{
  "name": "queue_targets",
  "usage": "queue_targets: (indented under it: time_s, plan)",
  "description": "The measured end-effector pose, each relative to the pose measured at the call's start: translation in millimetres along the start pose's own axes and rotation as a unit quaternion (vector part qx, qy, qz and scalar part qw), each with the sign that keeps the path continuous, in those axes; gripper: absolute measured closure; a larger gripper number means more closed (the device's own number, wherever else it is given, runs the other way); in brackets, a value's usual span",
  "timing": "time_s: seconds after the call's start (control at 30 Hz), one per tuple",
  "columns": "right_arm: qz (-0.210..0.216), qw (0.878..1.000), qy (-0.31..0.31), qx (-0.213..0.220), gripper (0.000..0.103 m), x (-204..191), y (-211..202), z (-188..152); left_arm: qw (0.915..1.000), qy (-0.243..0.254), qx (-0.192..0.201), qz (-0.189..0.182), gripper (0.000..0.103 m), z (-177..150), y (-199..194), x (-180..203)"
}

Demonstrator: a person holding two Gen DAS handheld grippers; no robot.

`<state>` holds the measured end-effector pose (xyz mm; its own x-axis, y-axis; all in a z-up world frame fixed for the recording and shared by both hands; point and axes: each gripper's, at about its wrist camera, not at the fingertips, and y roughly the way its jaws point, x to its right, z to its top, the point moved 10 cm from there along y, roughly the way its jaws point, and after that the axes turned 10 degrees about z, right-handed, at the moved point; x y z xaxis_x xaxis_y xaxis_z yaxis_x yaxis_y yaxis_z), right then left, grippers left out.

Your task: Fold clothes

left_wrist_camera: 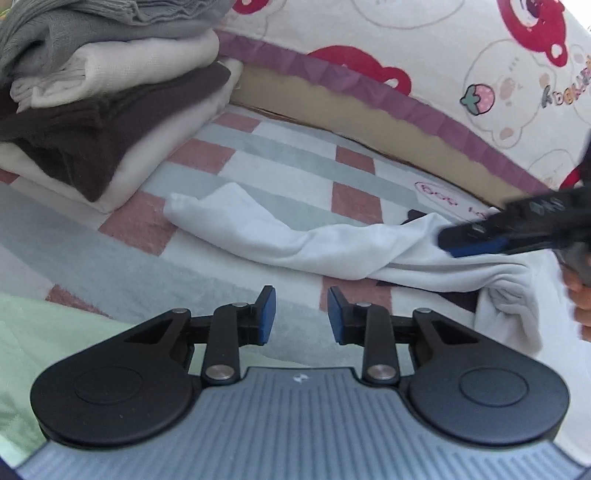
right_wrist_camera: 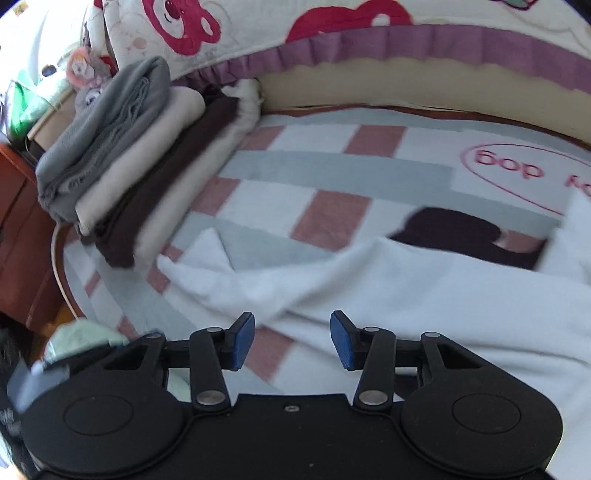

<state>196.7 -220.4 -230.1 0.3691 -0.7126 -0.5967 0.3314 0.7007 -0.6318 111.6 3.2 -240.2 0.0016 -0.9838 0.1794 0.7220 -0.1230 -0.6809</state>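
A crumpled white garment (left_wrist_camera: 332,243) (right_wrist_camera: 406,288) lies stretched across the checked blanket (left_wrist_camera: 280,147) (right_wrist_camera: 332,173). A dark piece (right_wrist_camera: 454,229) shows at its far edge. My left gripper (left_wrist_camera: 301,314) hovers open just in front of the garment, with nothing between its blue pads. My right gripper (right_wrist_camera: 291,339) is open over the garment's near edge, and no cloth is pinched. In the left wrist view the right gripper (left_wrist_camera: 454,240) reaches in from the right above the garment's bunched end. A stack of folded clothes (left_wrist_camera: 92,92) (right_wrist_camera: 140,177), grey, cream and dark brown, sits at the back left.
A padded bolster with red bear prints and a purple frill (left_wrist_camera: 406,44) (right_wrist_camera: 258,26) curves along the far side. A pale green cloth (left_wrist_camera: 22,332) (right_wrist_camera: 85,332) lies near left. Wooden furniture (right_wrist_camera: 14,206) stands beyond the bed's left edge. A hand (left_wrist_camera: 580,295) shows at the right.
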Motion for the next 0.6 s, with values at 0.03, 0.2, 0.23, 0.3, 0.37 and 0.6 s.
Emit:
queue_targets:
  time_s: [0.03, 0.2, 0.23, 0.3, 0.37, 0.6]
  plan:
    - [0.006, 1.000, 0.016, 0.001, 0.052, -1.0, 7.7, -0.3, 1.0000, 0.000, 0.003, -0.002, 0.073, -0.3, -1.7, -1.0]
    - [-0.024, 0.999, 0.044, -0.019, 0.062, -6.8, 59.1, -5.6, 0.9983, 0.047, 0.026, 0.022, 0.073, -4.6, -0.4, -0.1]
    - [-0.030, 0.998, 0.043, -0.018, 0.095, -8.9, 65.7, -5.4, 0.9978, 0.055, 0.030, 0.023, 0.073, -4.3, -1.4, 1.2]
    - [-0.005, 0.999, 0.041, 0.015, 0.099, -22.1, 57.4, 2.6, 0.9973, 0.059, 0.039, 0.017, 0.073, -1.8, -4.4, 2.6]
    - [0.020, 0.998, 0.035, 0.047, 0.099, -36.8, 46.6, 10.3, 0.9970, 0.057, 0.052, 0.008, 0.068, 3.3, -8.7, 3.3]
    - [0.095, 0.988, -0.045, 0.110, 0.100, -108.1, -37.3, 4.0, 0.9893, 0.070, 0.124, 0.030, 0.050, 17.8, -28.0, 18.5]
